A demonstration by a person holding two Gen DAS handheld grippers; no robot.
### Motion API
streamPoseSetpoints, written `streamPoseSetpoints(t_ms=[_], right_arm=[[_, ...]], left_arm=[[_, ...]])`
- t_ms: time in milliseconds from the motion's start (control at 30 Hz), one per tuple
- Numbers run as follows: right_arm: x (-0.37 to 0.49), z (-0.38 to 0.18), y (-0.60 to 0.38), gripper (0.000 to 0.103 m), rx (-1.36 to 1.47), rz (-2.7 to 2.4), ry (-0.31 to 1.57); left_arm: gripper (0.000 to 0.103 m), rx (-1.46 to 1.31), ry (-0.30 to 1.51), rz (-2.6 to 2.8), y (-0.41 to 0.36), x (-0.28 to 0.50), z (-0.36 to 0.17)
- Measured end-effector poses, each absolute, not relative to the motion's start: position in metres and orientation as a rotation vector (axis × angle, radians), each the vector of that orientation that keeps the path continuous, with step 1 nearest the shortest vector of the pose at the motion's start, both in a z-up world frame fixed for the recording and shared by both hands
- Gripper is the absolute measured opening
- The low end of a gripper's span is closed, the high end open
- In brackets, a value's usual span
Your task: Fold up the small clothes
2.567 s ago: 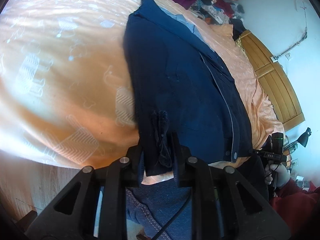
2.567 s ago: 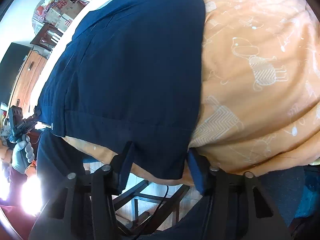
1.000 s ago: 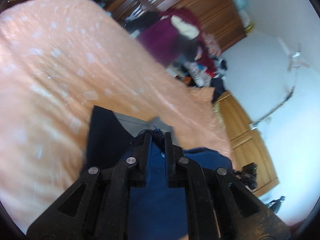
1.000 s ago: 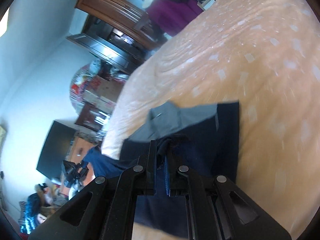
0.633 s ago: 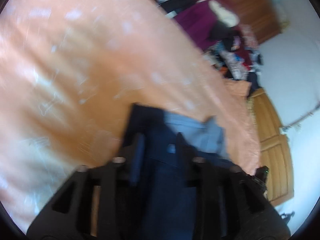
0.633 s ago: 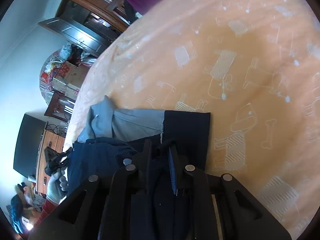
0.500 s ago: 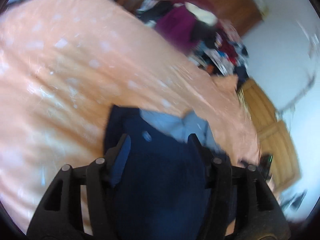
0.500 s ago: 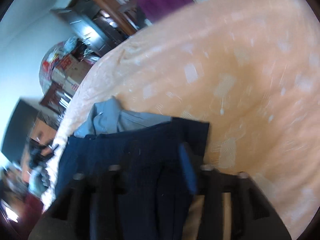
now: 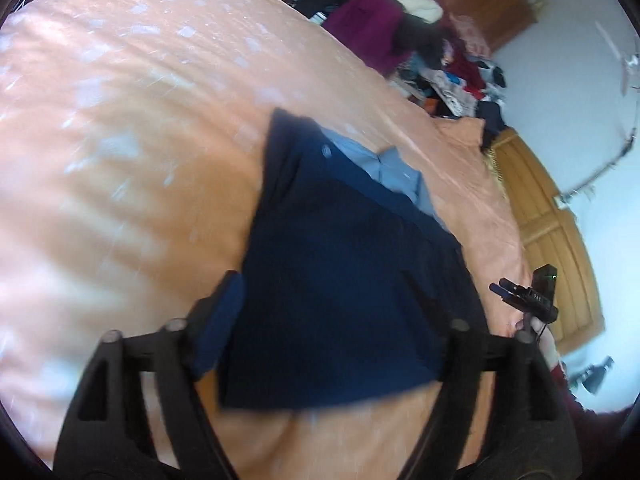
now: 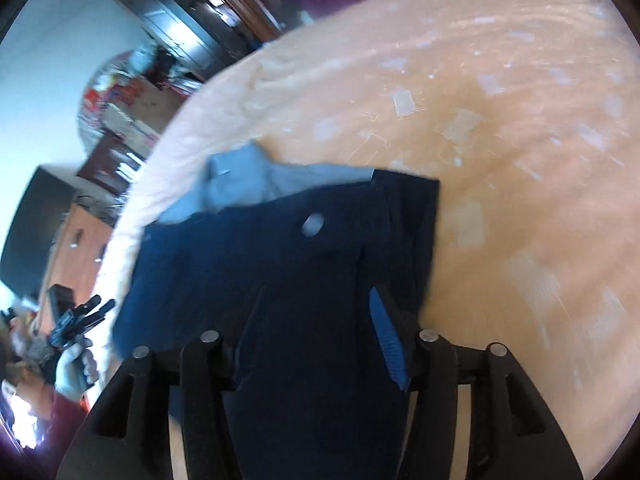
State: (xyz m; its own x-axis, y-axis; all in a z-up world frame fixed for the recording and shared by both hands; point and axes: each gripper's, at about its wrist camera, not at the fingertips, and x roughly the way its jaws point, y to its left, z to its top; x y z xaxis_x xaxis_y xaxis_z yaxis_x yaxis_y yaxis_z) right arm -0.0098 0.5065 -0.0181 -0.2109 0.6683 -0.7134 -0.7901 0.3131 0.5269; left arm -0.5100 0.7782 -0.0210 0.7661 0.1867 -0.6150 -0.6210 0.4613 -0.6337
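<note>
— Where is the garment?

— The navy garment point(image 9: 340, 280) lies folded on the orange bedspread point(image 9: 120, 160), near the bed's near edge. Its top layer is doubled back, and a strip of pale blue lining point(image 9: 384, 168) shows along the far edge. In the right wrist view the same garment point(image 10: 280, 264) shows a pale button point(image 10: 313, 225) on the upper layer, with the lining point(image 10: 260, 184) beyond it.

— State of the left gripper?

— The left gripper point(image 9: 336, 312) stands wide apart; its jaws have just been opening. The cloth lies between and below the fingers point(image 9: 218, 320), but the pads do not press on it. It has hold of nothing.

— And the right?

— The right gripper point(image 10: 316, 320) is likewise spread, jaws having just been opening. Navy cloth fills the gap between the fingers point(image 10: 386, 332), and the blue pad of the right-hand finger stands clear of it. Nothing is gripped.

— Anything else in view?

— From the left wrist view, the right gripper point(image 9: 528, 296) shows at the garment's far side, with a hand point(image 9: 544, 344) on it. From the right wrist view, a gloved hand point(image 10: 74, 364) holds the left gripper point(image 10: 80, 316) beside the bed. A heap of clothes point(image 9: 400, 28) lies beyond the bed, and a wooden headboard point(image 9: 552, 240) stands at one end. Both views are somewhat blurred.
</note>
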Motion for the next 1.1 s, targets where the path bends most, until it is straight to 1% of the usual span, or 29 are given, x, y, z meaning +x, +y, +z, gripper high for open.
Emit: streamPoseSetpoints(t_ms=[33, 67, 200, 333, 467, 533, 567, 633, 767, 833, 867, 900, 967, 1000, 1033, 1067, 1100], right_arm=[[-0.014, -0.015, 0.489, 0.077, -0.129, 1.341, 1.19], [-0.02, -0.016, 0.471, 0.079, -0.131, 1.337, 1.2], [-0.035, -0.032, 0.418, 0.079, -0.13, 1.327, 1.303], [-0.041, -0.053, 0.403, 0.079, -0.052, 1.312, 1.39], [-0.055, -0.067, 0.412, 0.079, -0.076, 1.32, 1.403], [-0.053, -0.071, 0.417, 0.075, -0.109, 1.289, 1.392], [-0.051, -0.069, 0.416, 0.075, -0.101, 1.281, 1.383], [-0.047, -0.059, 0.406, 0.081, -0.059, 1.297, 1.362], [-0.046, -0.079, 0.408, 0.082, -0.081, 1.284, 1.443], [-0.049, -0.078, 0.41, 0.079, -0.036, 1.329, 1.47], [-0.053, -0.078, 0.412, 0.079, -0.019, 1.354, 1.487], [-0.056, -0.079, 0.416, 0.079, -0.034, 1.355, 1.488], [-0.059, -0.087, 0.421, 0.076, -0.046, 1.344, 1.49], [-0.057, -0.089, 0.422, 0.073, -0.022, 1.339, 1.494], [-0.054, -0.091, 0.422, 0.066, 0.012, 1.333, 1.497], [-0.052, -0.093, 0.422, 0.062, 0.043, 1.326, 1.5], [-0.051, -0.095, 0.421, 0.052, 0.067, 1.318, 1.509]], left_arm=[[0.081, -0.991, 0.51, 0.519, 0.775, -0.522, -0.025], [0.081, -1.008, 0.527, 0.512, 0.772, -0.53, -0.03], [0.081, -1.038, 0.573, 0.471, 0.771, -0.531, -0.046], [0.079, -1.053, 0.575, 0.412, 0.774, -0.504, -0.051], [0.079, -1.048, 0.6, 0.38, 0.774, -0.502, -0.055], [0.076, -1.056, 0.589, 0.379, 0.774, -0.505, -0.055], [0.076, -1.057, 0.582, 0.376, 0.773, -0.509, -0.055], [0.076, -1.058, 0.579, 0.37, 0.772, -0.514, -0.057], [0.075, -1.037, 0.579, 0.358, 0.769, -0.507, -0.054], [0.056, -1.032, 0.575, 0.348, 0.767, -0.506, -0.053], [0.039, -1.043, 0.576, 0.343, 0.769, -0.505, -0.056], [0.032, -1.056, 0.58, 0.352, 0.771, -0.504, -0.06], [0.03, -1.096, 0.579, 0.352, 0.777, -0.505, -0.069], [0.029, -1.11, 0.577, 0.348, 0.78, -0.504, -0.072], [0.029, -1.125, 0.57, 0.345, 0.782, -0.505, -0.073], [0.029, -1.137, 0.564, 0.344, 0.784, -0.506, -0.073], [0.029, -1.146, 0.561, 0.346, 0.784, -0.507, -0.074]])
